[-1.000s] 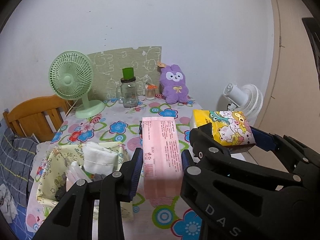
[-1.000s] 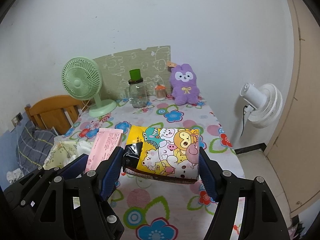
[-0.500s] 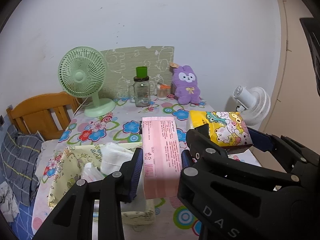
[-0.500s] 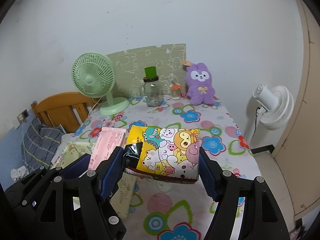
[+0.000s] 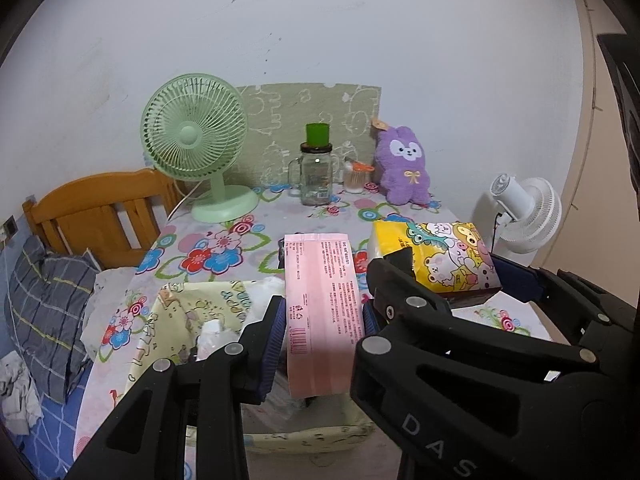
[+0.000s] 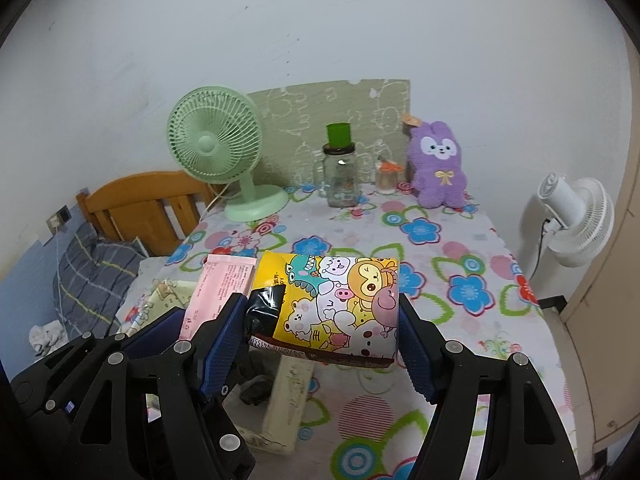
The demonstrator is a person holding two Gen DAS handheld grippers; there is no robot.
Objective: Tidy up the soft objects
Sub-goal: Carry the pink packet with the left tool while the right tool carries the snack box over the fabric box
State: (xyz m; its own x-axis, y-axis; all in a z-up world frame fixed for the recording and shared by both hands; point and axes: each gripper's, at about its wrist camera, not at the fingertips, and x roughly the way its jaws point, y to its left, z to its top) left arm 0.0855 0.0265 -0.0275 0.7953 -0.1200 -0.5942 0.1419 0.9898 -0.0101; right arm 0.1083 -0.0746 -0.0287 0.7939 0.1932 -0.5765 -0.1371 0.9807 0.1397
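A flat pink printed packet (image 5: 322,312) and a yellow cartoon-printed tissue pack (image 6: 328,304) are clamped in the left tongs (image 5: 322,334) and right tongs (image 6: 322,328) above the pale yellow fabric bin (image 5: 176,320); either soft pack could be let slip beside it.

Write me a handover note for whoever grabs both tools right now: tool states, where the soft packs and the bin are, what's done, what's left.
Left tool: shut on the pink pack, held above the yellow fabric bin.
Right tool: shut on the cartoon tissue pack, held above the table by the bin's right wall.
Done: both packs lifted; white soft items already in the bin.
Left: lower both packs into the bin and release. The purple plush at the back of the table is untouched.
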